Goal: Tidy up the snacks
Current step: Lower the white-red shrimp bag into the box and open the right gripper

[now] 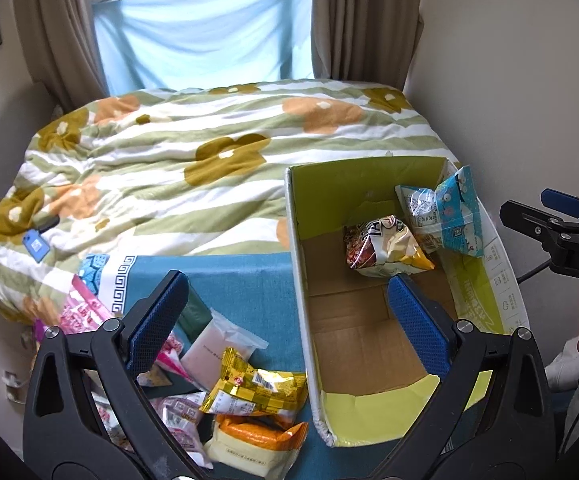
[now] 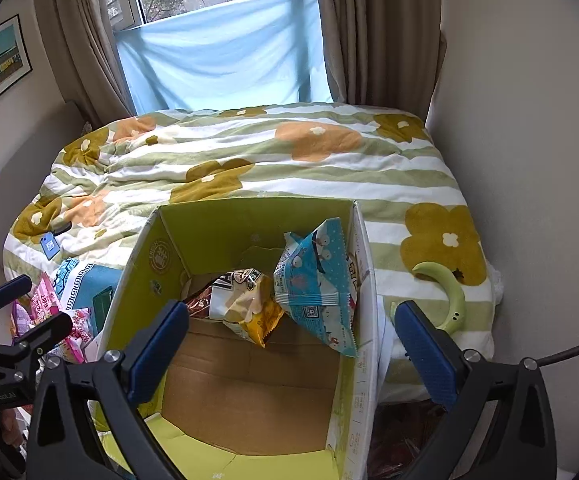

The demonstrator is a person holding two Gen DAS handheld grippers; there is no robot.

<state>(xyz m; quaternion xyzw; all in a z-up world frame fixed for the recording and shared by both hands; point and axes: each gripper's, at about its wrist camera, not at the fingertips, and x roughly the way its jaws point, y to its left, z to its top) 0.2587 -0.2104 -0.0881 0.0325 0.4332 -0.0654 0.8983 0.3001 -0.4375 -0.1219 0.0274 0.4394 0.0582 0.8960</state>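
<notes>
Two views, catalogued in turn. From the left wrist we log the left tongs (image 1: 285, 312) spread wide and holding nothing, hovering over the near wall of the cardboard box (image 1: 298, 280); one pad sits above the snack pile, the other above the box floor. Inside the box, toward its far right corner, lie a gold-and-brown chip bag (image 1: 385, 246) and a light blue packet (image 1: 449, 212) leaning on the side wall. Left of the box, on the blue cloth (image 1: 249, 280) over the tabletop, we count a yellow checked packet (image 1: 257, 392), an orange-topped packet (image 1: 253, 438), a pale pink pouch (image 1: 213, 350) and several pink wrappers (image 1: 85, 308), overlapping one another. The right tongs (image 1: 561, 224) show at the right edge. From the right wrist we log the right tongs (image 2: 289, 344), likewise wide and empty, straddling the right wall of the box above the same two bags; a green curved item (image 2: 449, 296) rests on the floral quilt (image 2: 249, 160). Risks, in our judgement: crinkly film packets may slip from the pads, a grab into the overlapped heap may lift two or drag neighbours off the cloth, and a pad catching the box wall could shove or tip the box. Obscured: the lower pile sits behind the left tongs, wrapper print is illegible, and the near box flap is cut off.
</notes>
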